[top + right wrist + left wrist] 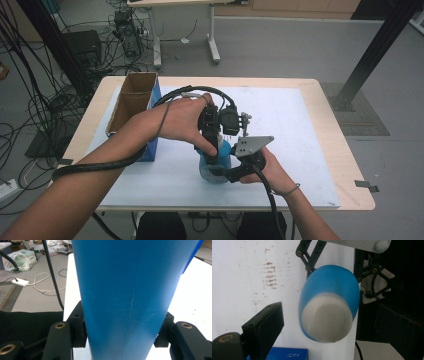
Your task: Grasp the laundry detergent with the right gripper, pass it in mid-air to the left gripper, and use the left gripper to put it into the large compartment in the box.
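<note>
The blue bottle [220,162] stands on the white sheet [300,150] of the tabletop [345,165], near the front edge and just to the right of the open cardboard box [131,102]. In the left tool view the bottle [329,302] is seen from above: its body is blue and its top is whitish, maybe a cap or a foil, the picture is too soft to tell.

The right tool [232,172] is at the lower right side of the bottle and pinches it: in the right tool view the two black jaws press on both sides of the blue wall [125,302], so this tool is closed on the bottle. The right hand [270,170] holds the tool just beside the bottle.

The left tool [212,150] comes down over the top of the bottle, held by the left hand [182,120]. In its own view the jaws are spread, one at each side of the bottle top and both apart from it. A blue box [287,353] lies at the lower edge of that view, below the bottle
</note>
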